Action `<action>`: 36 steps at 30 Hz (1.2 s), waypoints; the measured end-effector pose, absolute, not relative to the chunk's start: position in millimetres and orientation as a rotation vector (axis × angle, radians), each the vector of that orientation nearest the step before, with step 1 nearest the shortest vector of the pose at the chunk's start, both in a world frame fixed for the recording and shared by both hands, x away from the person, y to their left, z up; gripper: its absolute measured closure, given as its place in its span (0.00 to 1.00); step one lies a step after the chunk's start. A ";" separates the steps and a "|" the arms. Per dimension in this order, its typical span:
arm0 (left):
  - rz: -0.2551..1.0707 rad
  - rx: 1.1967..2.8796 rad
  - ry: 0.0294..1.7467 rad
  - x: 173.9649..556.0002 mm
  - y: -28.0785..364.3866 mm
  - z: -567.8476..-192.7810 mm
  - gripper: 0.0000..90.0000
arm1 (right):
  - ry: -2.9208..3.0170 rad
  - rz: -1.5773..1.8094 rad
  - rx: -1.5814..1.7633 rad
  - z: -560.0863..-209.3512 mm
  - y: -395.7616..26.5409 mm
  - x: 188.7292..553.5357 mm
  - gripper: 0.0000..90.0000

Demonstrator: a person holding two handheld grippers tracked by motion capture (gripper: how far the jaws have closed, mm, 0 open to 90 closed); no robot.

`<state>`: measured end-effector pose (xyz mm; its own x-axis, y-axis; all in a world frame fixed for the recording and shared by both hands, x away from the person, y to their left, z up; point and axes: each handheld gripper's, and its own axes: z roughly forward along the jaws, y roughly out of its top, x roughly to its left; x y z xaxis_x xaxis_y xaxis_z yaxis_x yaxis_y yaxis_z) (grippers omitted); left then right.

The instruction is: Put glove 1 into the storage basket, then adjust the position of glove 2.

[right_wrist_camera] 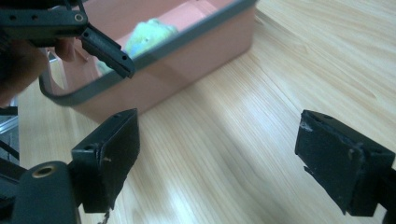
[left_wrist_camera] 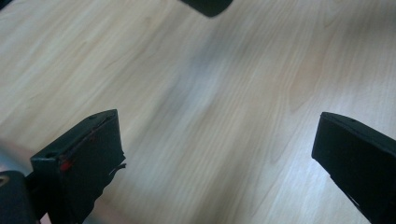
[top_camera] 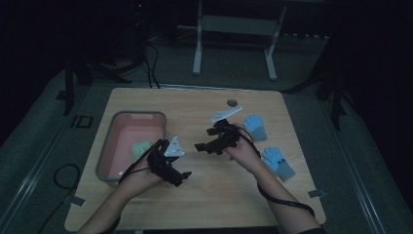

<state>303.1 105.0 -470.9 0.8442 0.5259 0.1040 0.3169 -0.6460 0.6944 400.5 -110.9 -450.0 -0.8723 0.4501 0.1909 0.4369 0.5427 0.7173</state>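
Jaws: both pairs were held wide apart, nothing between them | right gripper (top_camera: 200, 146) — pointed at pink bin (top_camera: 108, 146), away from the blue gloves | nearer blue glove (top_camera: 278, 162) lay just beside that right hand, long axis seemingly slanted | left gripper (top_camera: 185, 176) was kept farther off.

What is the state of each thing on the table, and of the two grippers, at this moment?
Left gripper: open, nothing between its jaws.
Right gripper: open, nothing between its jaws.
Pink bin: upright, holding a light green item.
Far blue glove: lying flat on the table.
Near blue glove: lying flat on the table, apart from the far one.
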 end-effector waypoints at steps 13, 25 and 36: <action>0.392 2.273 0.586 298.7 74.4 -481.7 0.03 | 2.623 1.278 0.859 -459.4 -177.3 394.7 0.15; 0.307 2.212 0.596 295.5 59.0 -505.0 0.03 | 2.525 1.191 0.950 -478.4 -219.8 399.2 0.31; 0.294 2.173 0.626 289.1 62.2 -529.7 0.03 | 2.363 1.076 1.114 -489.7 -268.6 421.5 0.64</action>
